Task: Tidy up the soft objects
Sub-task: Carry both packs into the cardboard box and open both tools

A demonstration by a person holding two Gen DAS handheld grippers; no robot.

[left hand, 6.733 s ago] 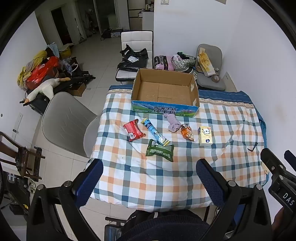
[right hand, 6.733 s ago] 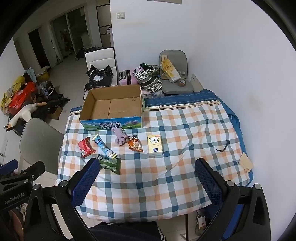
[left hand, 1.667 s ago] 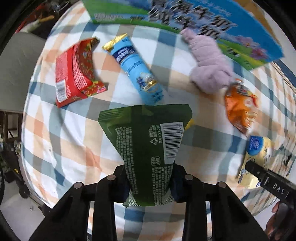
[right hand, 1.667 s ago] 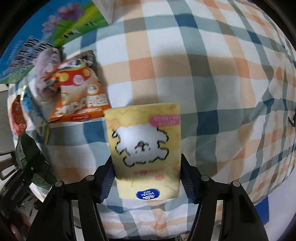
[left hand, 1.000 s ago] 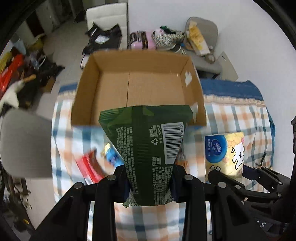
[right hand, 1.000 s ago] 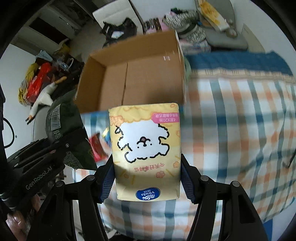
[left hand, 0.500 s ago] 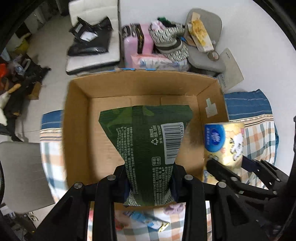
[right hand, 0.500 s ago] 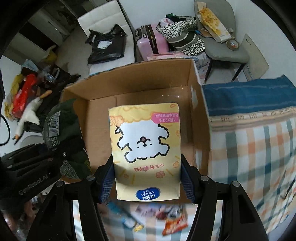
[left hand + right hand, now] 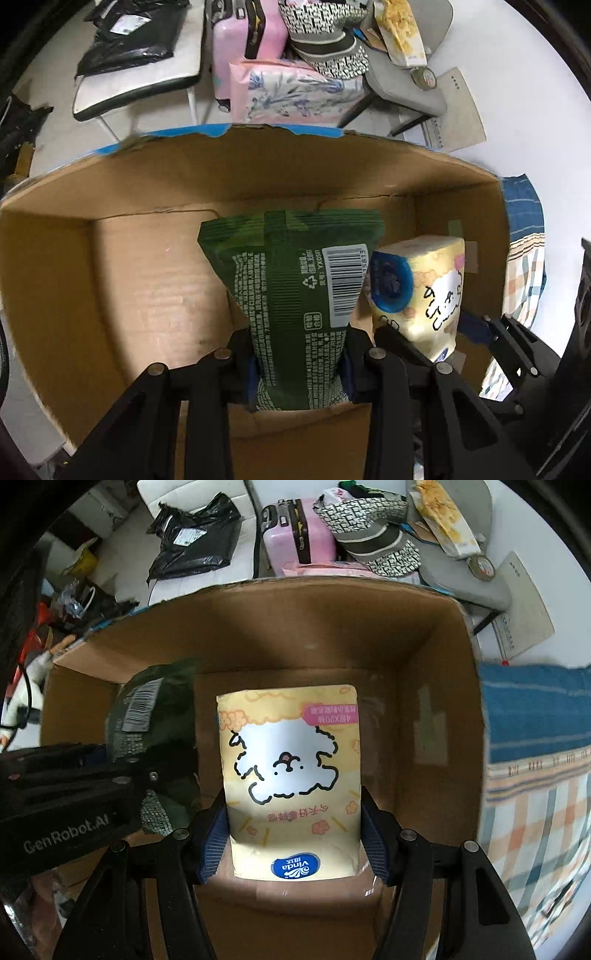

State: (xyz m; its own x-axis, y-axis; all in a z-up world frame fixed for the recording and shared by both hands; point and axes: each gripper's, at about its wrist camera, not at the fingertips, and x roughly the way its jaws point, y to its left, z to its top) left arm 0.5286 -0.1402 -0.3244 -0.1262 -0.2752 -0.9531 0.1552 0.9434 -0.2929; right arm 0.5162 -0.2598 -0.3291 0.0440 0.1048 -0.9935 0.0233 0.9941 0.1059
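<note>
My left claw (image 9: 299, 363) is clamped on the lower end of a green packet (image 9: 295, 288), a crinkly glossy film pouch with fine white print and a barcode label; its long axis runs away from me, sealed flat end pointing at the far wall of the cardboard box (image 9: 110, 280). My right claw (image 9: 293, 840) is pinched onto the sides of a yellow tissue pack (image 9: 291, 771), a soft rectangular plastic-wrapped block with a white fluffy cartoon dog and a blue oval logo at the end nearest me; it too lies lengthways along the fingers, top end toward the back of the box. Both items hang over the box's open interior, side by side, the tissue pack just right of the green packet, very close in the left wrist view; I cannot tell whether either touches the floor of the box.

The box is plain brown corrugated board inside, with flap seams across the bottom and a blue printed outer edge. It sits on a desk covered by a checked cloth (image 9: 535, 823) with a blue border. Beyond the far wall are a pink suitcase (image 9: 295, 531), a black plastic bag (image 9: 195, 542) on a white chair, and a patterned bag on a grey seat.
</note>
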